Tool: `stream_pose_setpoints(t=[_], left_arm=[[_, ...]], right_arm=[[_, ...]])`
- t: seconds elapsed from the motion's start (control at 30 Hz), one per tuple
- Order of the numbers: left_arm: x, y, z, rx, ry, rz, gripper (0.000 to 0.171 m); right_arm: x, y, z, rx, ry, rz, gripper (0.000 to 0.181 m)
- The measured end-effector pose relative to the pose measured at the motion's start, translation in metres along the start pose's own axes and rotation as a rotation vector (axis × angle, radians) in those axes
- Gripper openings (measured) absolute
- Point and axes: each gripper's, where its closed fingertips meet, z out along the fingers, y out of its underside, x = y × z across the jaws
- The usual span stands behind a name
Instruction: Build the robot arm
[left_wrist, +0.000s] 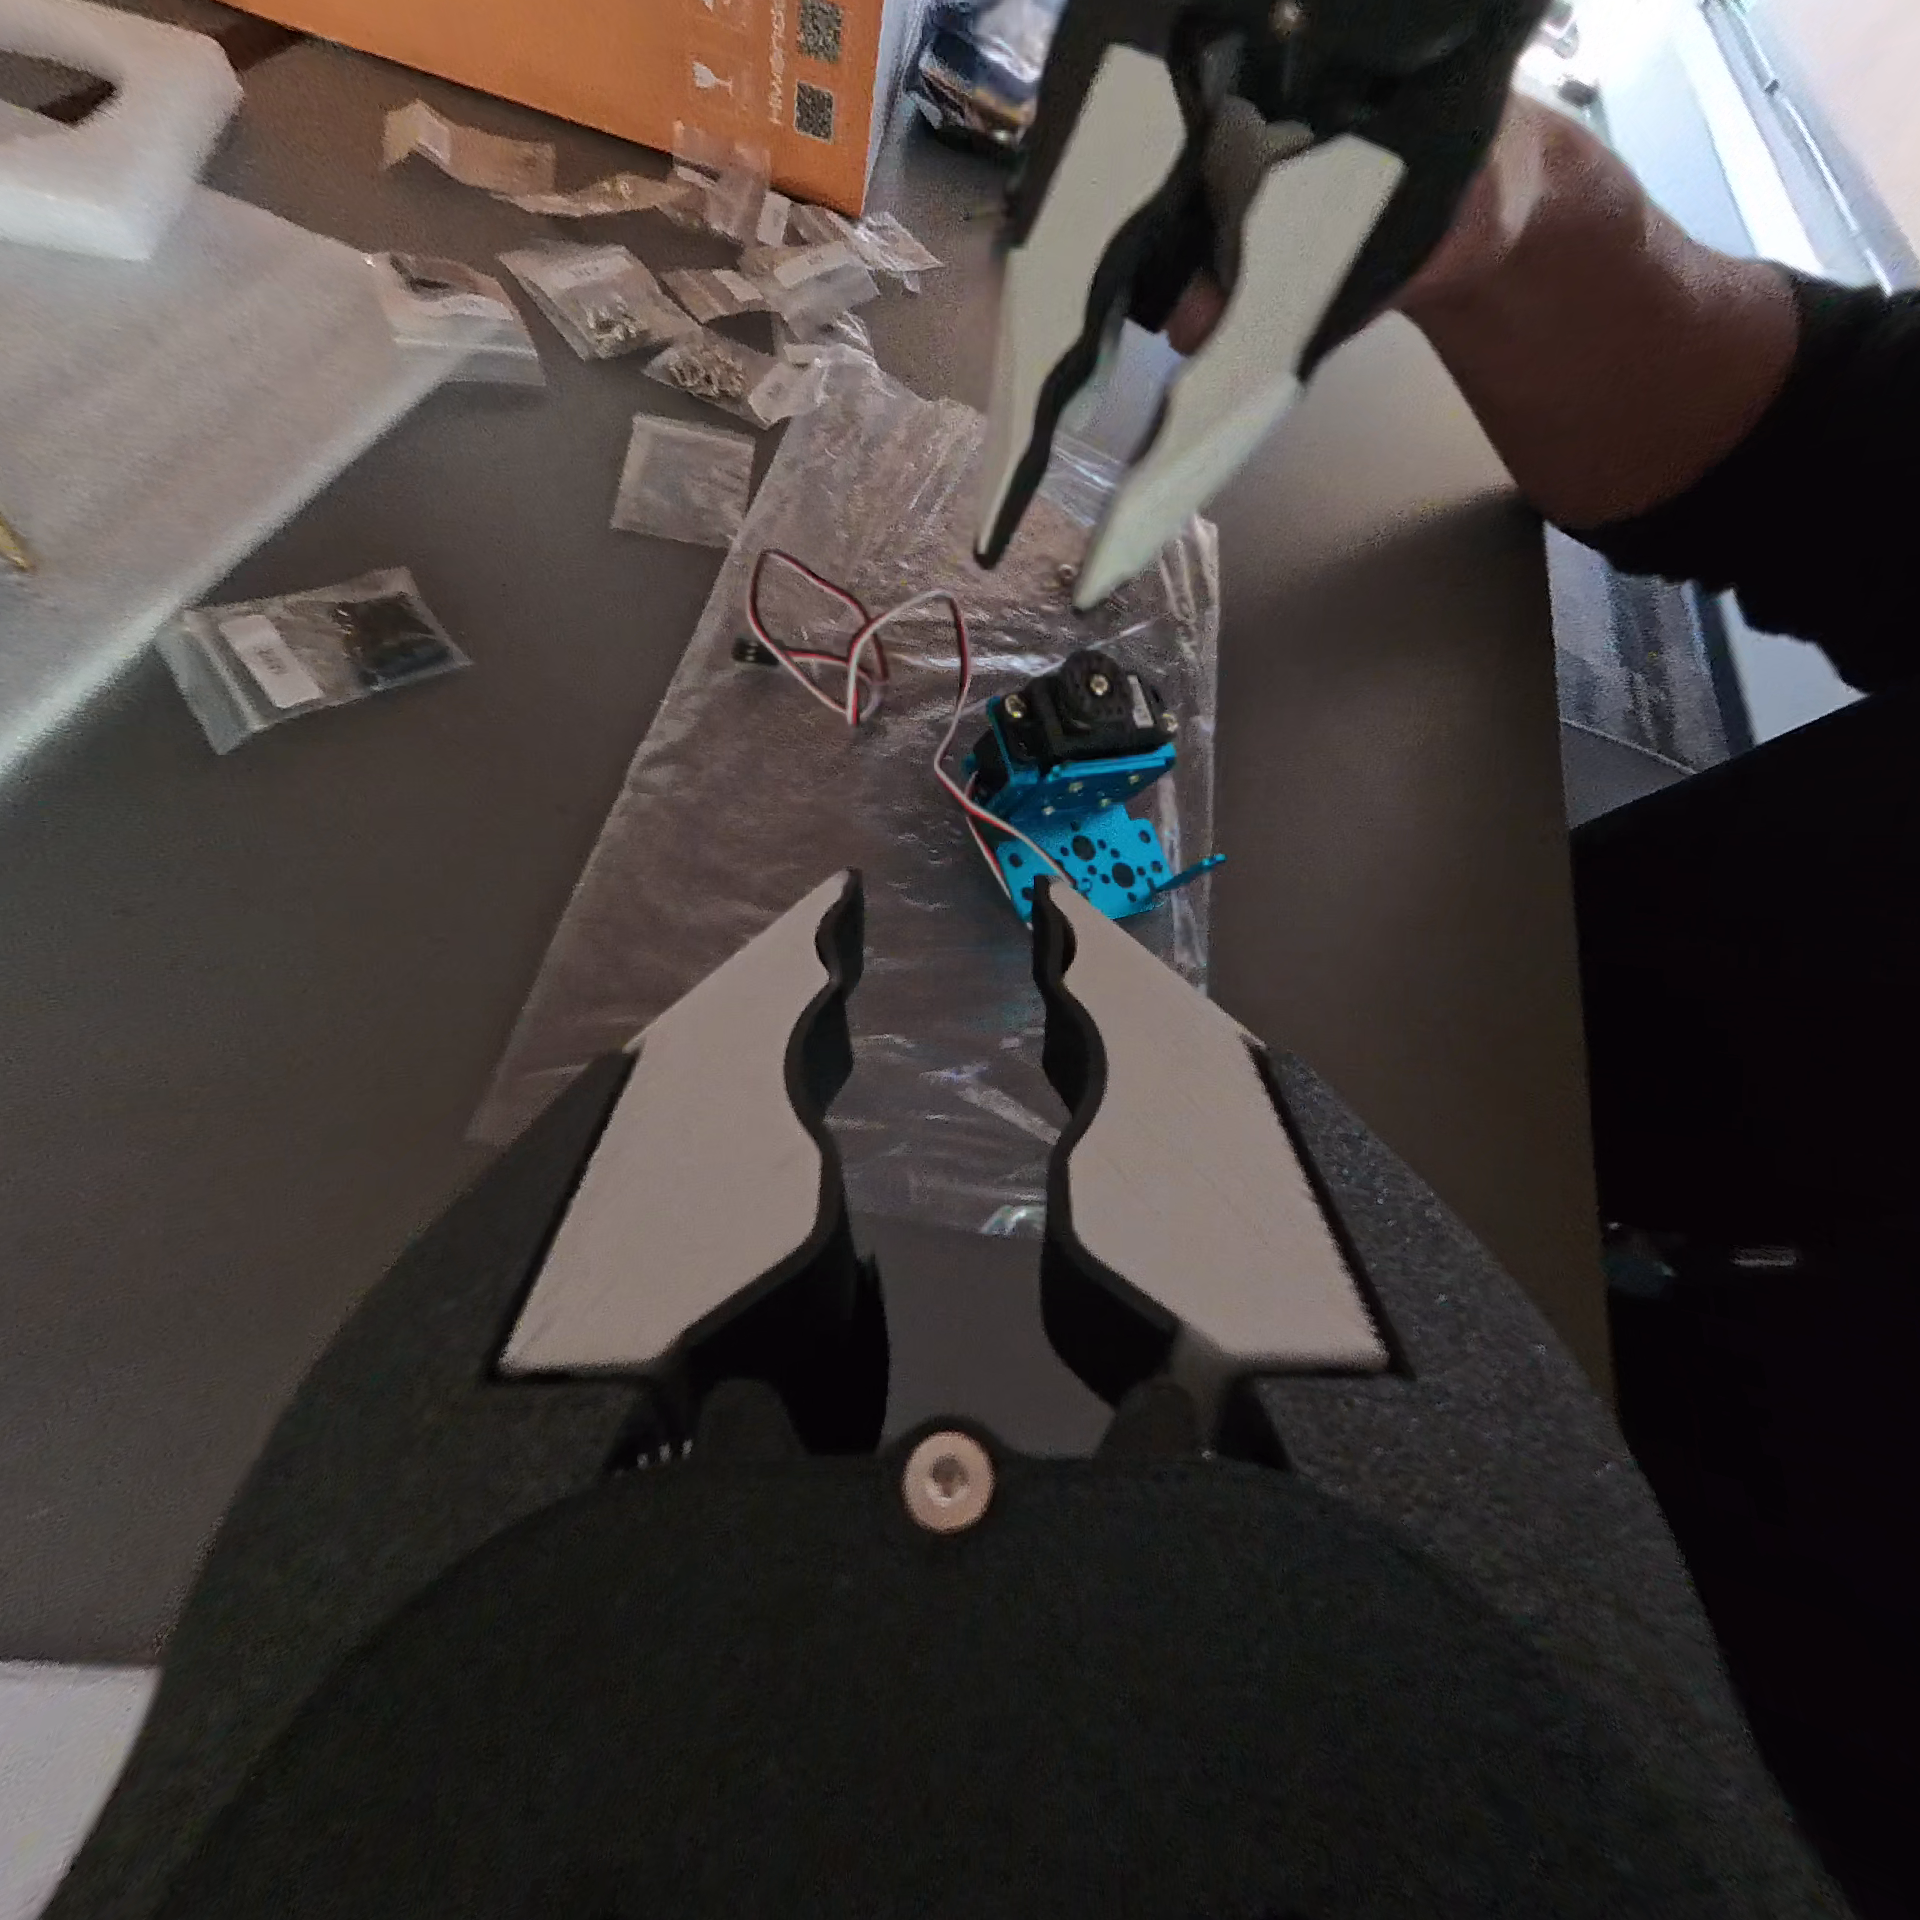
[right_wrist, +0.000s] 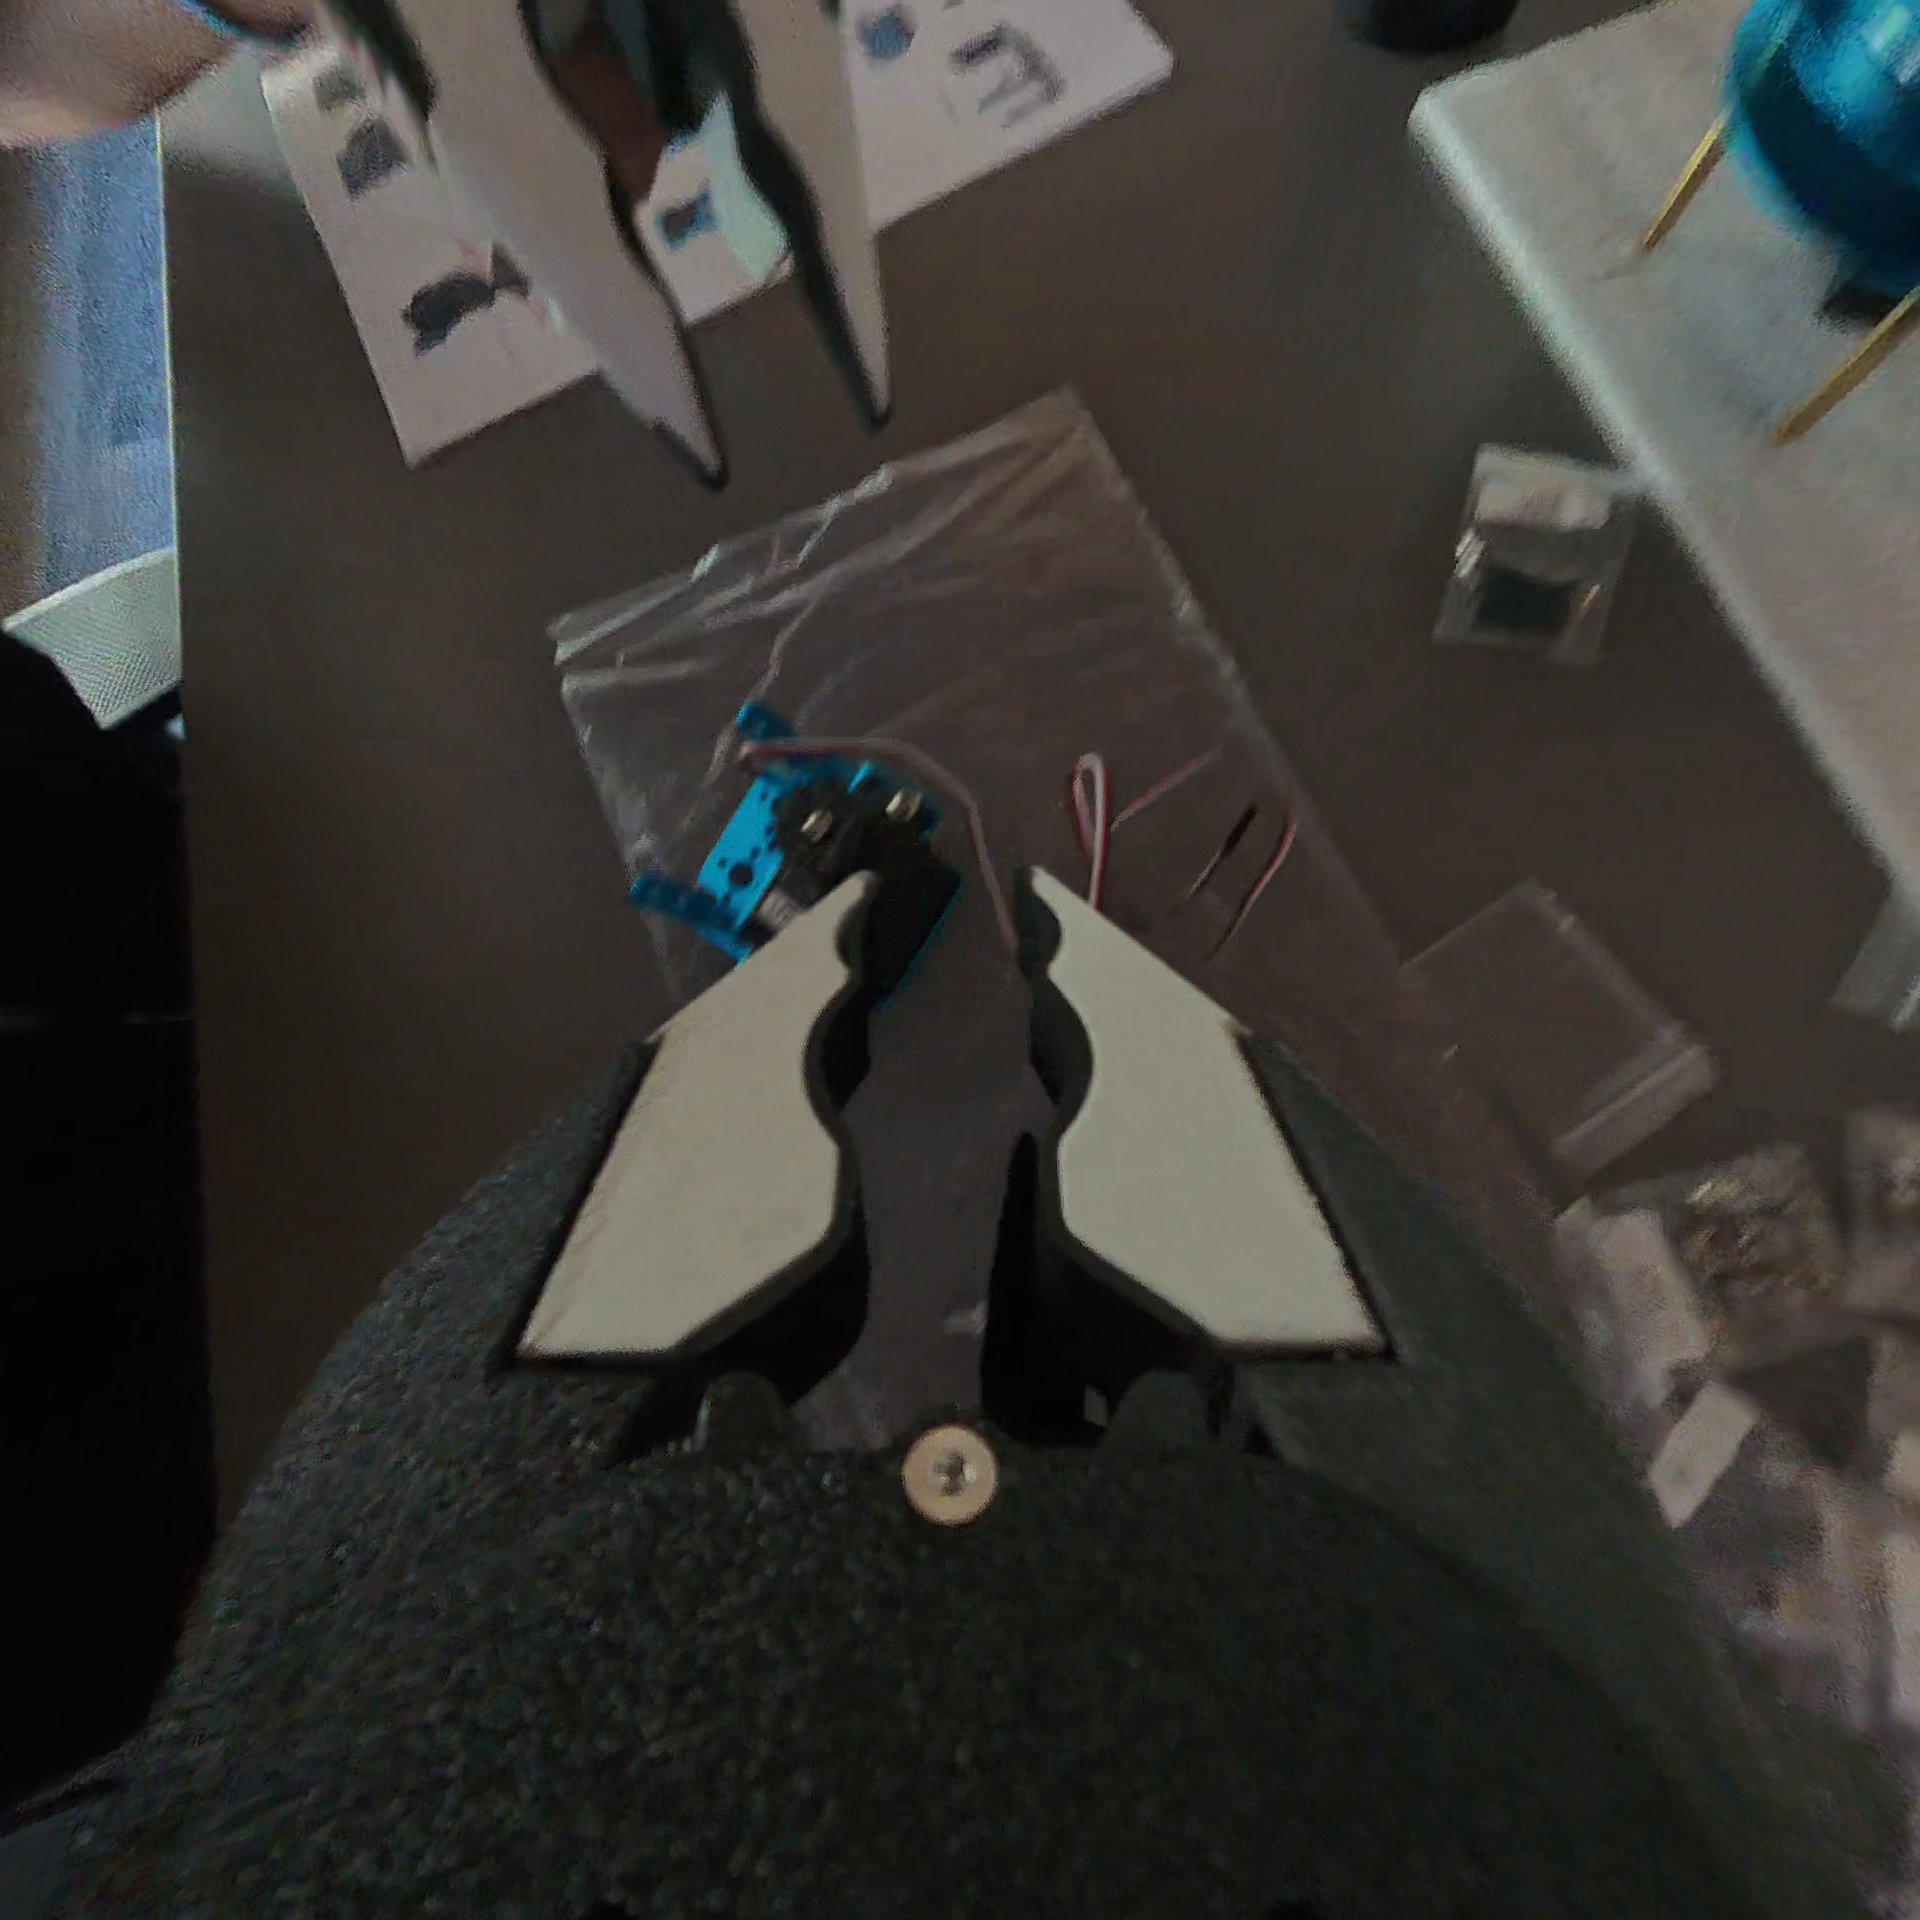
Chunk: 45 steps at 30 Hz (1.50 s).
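From the left wrist view, the left gripper (left_wrist: 948, 894) hangs over a grey table (left_wrist: 312, 935), its jaws parted with a clear gap and nothing between them. Just past its right fingertip, at about one o'clock, sits a blue metal bracket (left_wrist: 1091, 842) with a black motor (left_wrist: 1091, 707) mounted on top, tilted on its side and resting on a clear plastic bag (left_wrist: 831, 644) spread flat on the table. A red, white and black wire (left_wrist: 862, 644) loops away from the motor toward eleven o'clock, still on the bag. Up at twelve o'clock the right gripper (left_wrist: 1039, 577) points down toward the far end of the bag, jaws apart and empty, with a hand (left_wrist: 1579, 312) gripping it at two o'clock. Small bags of parts (left_wrist: 623, 301) lie scattered at eleven o'clock, one more small packet (left_wrist: 312, 655) at nine o'clock, an orange box (left_wrist: 623, 73) at the top edge, and white foam (left_wrist: 156, 260) at ten o'clock. Over to the right wrist view, rather blurred: the right gripper (right_wrist: 948, 888) is held apart, nothing gripped, and the black motor (right_wrist: 883, 862) on its blue bracket (right_wrist: 738, 842) lies right off the left fingertip, at about eleven o'clock, whether touching cannot be told. The wire (right_wrist: 1091, 810) trails to one o'clock across the plastic bag (right_wrist: 935, 603). The left gripper (right_wrist: 800, 447) comes down from twelve o'clock, jaws apart, over a white sheet of paper (right_wrist: 468, 312). White foam (right_wrist: 1662, 260) sits at two o'clock with a blue round object (right_wrist: 1839, 135) on it.
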Motion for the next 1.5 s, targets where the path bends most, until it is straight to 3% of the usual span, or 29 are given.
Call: stream_pose_setpoints(t=[0.1, 0.2, 0.27, 0.37, 0.53, 0.7, 0.77, 0.87, 0.93, 1.1, 1.2, 1.33, 1.5], left_arm=[[0.018, -0.011, 0.018, -0.009, -0.002, 0.019, 0.034], [0.041, -0.020, 0.042, -0.080, -0.009, 0.153, 0.043], [0.046, -0.021, 0.054, -0.149, -0.037, 0.302, 0.043], [0.060, -0.021, 0.064, -0.251, 0.029, 0.543, 0.043], [0.063, -0.006, 0.080, -0.539, 0.061, 0.925, 0.044], [0.056, 0.012, 0.089, -0.789, 0.123, 1.108, 0.044], [0.049, 0.019, 0.093, -0.870, 0.123, 1.147, 0.036], [0.038, 0.018, 0.096, -0.915, 0.076, 1.189, 0.029], [0.037, 0.008, 0.094, -0.855, 0.043, 1.162, 0.029], [0.058, -0.032, 0.081, -0.372, 0.069, 0.867, 0.029], [0.061, -0.040, 0.068, -0.099, 0.082, 0.658, 0.029], [0.043, -0.016, 0.067, -0.044, 0.021, 0.540, 0.029], [0.032, -0.003, 0.066, -0.026, -0.008, 0.467, 0.029]], right_arm=[[-0.021, 0.037, -0.002, -0.067, 0.035, 0.030, 0.034], [-0.032, 0.058, 0.005, -0.093, 0.094, 0.050, 0.042], [-0.041, 0.055, 0.013, -0.056, 0.109, 0.059, 0.046], [-0.045, 0.046, 0.017, 0.014, 0.174, 0.078, 0.047], [-0.051, 0.048, -0.001, 0.118, 0.222, 0.135, 0.040], [-0.057, 0.056, -0.023, 0.262, 0.181, 0.242, 0.038], [-0.060, 0.054, -0.034, 0.310, 0.163, 0.266, 0.038], [-0.062, 0.058, -0.044, 0.329, 0.120, 0.288, 0.038], [-0.061, 0.062, -0.045, 0.324, 0.092, 0.301, 0.037], [-0.053, 0.053, -0.046, 0.285, 0.067, 0.199, 0.035], [-0.048, 0.037, -0.038, 0.239, 0.022, 0.108, 0.034], [-0.055, 0.026, -0.013, 0.112, -0.170, 0.093, 0.038], [-0.034, 0.016, 0.004, 0.009, -0.180, -0.004, 0.037]])
